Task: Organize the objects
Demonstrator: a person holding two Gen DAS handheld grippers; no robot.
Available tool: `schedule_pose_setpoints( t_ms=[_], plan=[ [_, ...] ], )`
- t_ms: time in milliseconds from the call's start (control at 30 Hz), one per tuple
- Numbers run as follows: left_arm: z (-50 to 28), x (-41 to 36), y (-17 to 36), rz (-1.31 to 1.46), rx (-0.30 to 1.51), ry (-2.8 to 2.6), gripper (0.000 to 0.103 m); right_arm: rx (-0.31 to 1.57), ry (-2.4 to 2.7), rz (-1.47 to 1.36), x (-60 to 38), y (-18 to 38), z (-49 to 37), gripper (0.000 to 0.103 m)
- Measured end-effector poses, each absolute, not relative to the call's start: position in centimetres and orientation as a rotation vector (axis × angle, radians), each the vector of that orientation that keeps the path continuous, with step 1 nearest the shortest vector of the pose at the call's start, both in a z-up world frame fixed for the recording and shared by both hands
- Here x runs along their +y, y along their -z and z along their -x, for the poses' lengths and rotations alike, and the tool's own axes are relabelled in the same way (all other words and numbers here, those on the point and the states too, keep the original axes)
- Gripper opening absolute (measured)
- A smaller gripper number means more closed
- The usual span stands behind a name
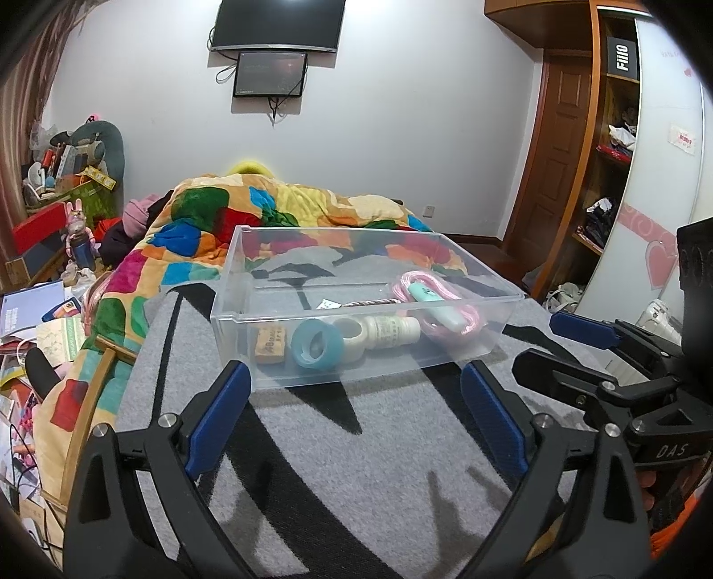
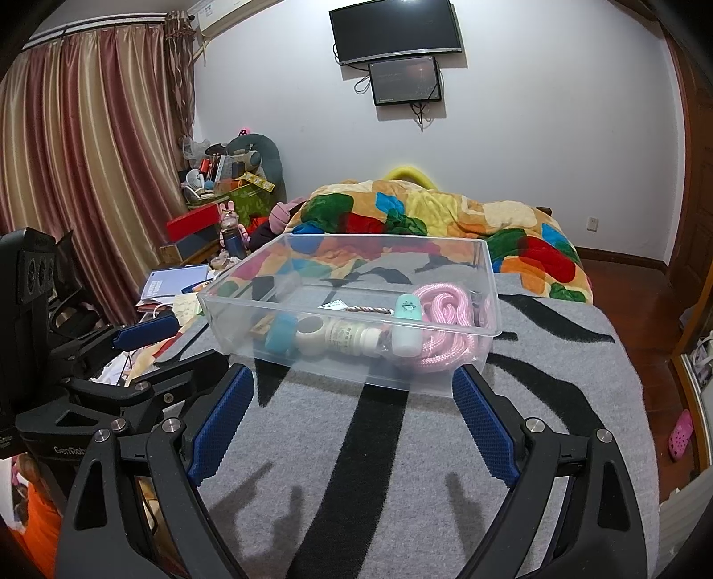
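Clear plastic bin (image 1: 356, 311) on the bed, light, slippery, thin-walled; grip its rim. Before it, left gripper (image 1: 356, 414) and right gripper (image 2: 352, 416) gape wide, empty.

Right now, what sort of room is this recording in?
Most likely a lived-in bedroom: a bed with a colourful quilt, a wall-mounted TV, and an open wardrobe beside a wooden door.
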State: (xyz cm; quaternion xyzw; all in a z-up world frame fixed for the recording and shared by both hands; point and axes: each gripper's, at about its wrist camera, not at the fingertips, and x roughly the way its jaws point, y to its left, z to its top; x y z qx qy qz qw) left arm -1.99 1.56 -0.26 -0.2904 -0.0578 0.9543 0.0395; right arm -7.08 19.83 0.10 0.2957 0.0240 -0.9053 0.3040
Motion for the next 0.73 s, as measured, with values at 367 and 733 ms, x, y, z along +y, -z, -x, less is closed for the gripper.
schedule_pose_setpoints(
  t_ms=[367, 733],
  plan=[
    [2.17, 1.36, 0.30, 0.917, -0.215, -2.905, 0.097, 0.062, 2.398, -0.784, 19.80, -0.06, 7.07, 0.090],
    [2.20, 0.97, 0.05, 0.915, -0.229, -2.917, 0.098, 0.055, 2.397, -0.790, 19.97, 0.13, 7.00, 0.090]
  ],
)
